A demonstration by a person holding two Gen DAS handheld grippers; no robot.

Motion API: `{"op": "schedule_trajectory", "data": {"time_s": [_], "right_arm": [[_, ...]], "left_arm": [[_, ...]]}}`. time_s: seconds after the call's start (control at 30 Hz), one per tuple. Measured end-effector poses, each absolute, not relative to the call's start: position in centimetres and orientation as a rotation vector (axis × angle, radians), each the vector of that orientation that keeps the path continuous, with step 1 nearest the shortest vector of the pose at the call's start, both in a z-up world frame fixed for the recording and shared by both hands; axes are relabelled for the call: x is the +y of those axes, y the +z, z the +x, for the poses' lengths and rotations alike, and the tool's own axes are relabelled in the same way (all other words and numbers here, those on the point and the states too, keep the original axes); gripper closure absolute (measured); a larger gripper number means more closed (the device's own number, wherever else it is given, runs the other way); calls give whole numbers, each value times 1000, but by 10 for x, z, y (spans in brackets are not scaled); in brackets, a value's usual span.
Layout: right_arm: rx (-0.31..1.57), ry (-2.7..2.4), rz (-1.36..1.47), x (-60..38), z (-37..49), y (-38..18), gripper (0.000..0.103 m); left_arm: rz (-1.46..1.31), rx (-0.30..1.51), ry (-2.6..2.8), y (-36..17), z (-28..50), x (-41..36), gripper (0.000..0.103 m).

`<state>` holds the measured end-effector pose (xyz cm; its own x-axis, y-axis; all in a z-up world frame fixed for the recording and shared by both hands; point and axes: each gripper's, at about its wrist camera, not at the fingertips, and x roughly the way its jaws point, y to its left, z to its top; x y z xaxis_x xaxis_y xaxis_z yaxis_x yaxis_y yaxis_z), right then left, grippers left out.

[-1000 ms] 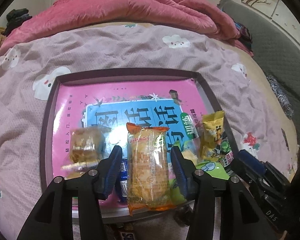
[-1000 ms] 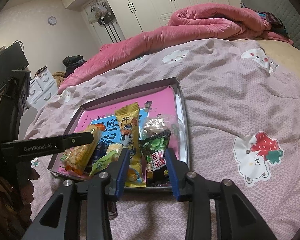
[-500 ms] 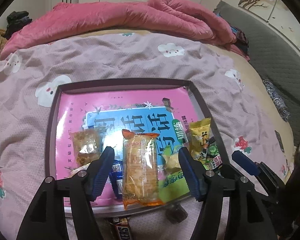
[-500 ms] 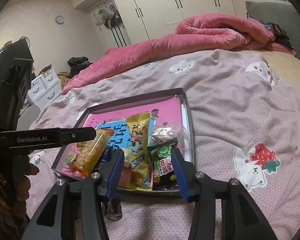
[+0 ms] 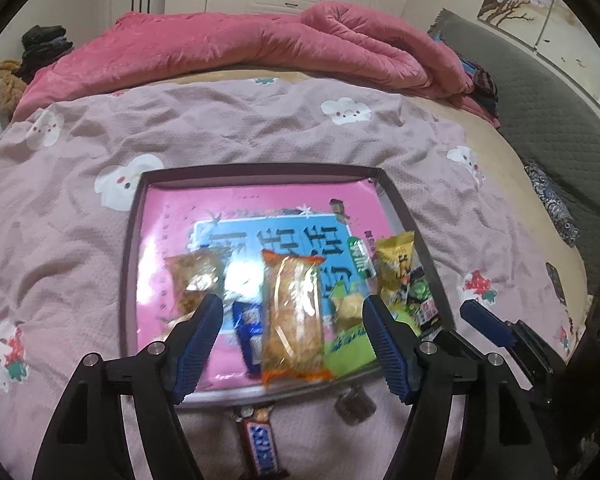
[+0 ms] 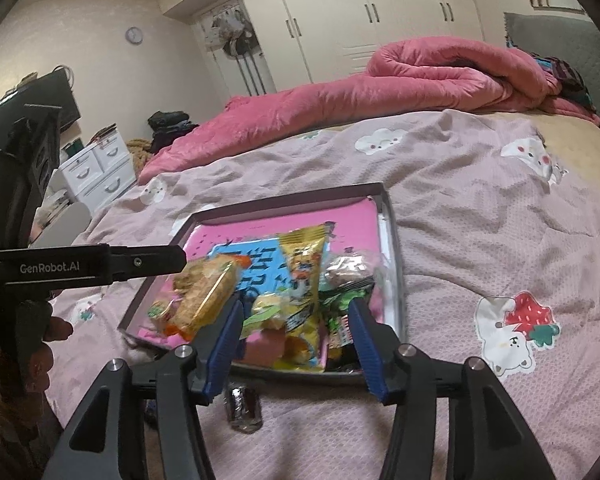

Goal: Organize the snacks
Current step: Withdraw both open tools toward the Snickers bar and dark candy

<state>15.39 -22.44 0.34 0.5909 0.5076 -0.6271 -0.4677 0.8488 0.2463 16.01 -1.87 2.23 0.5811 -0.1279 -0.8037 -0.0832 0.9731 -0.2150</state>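
Left gripper: my left gripper (image 5: 293, 330) hangs over the tray's near edge, jaws parted wide and just been opening; the pads touch nothing.
Orange pack: the orange snack pack (image 5: 293, 316) lies flat in the tray (image 5: 256, 171) between my left fingers, clear of both, its bottom end at the near edge.
Right gripper: my right gripper (image 6: 296, 334) has also just been spreading, about half open, and grips nothing; the snacks under it lie loose.
Yellow pack: the yellow snack pack (image 6: 302, 280) rests in the tray toward the near right corner, running away from me.
Green pack: the green-and-black pack (image 6: 340, 312) sits just right of the yellow one, against the tray's right wall.
Clear bag: a clear bag of brown snacks (image 5: 196, 280) lies toward the tray's left side, beside the orange pack.
Blue packet: a small blue packet (image 5: 250, 330) is tucked against the orange pack's left edge.
Tray: it sits on the pink bedspread (image 6: 480, 216), its bottom covered by a pink-and-blue printed sheet (image 5: 260, 208).
Outside the tray: a Snickers bar (image 5: 262, 446) and a small dark wrapped sweet (image 6: 242, 406) lie on the bedspread just off the near edge.
Far side: a rolled pink quilt (image 6: 440, 76) lies along the bed's far edge.
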Motion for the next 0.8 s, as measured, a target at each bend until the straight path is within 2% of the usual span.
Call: {"op": "schedule_trajectory", "data": {"time_s": [0.3,0.8], "right_arm": [[813,628,-11,-201,134,-6,49],[948,651,-157,-176,120,-48,49]], "left_arm": [[-232,981,3,12,126,-2,29],[-220,1112,9,-39,97,0,29]]}}
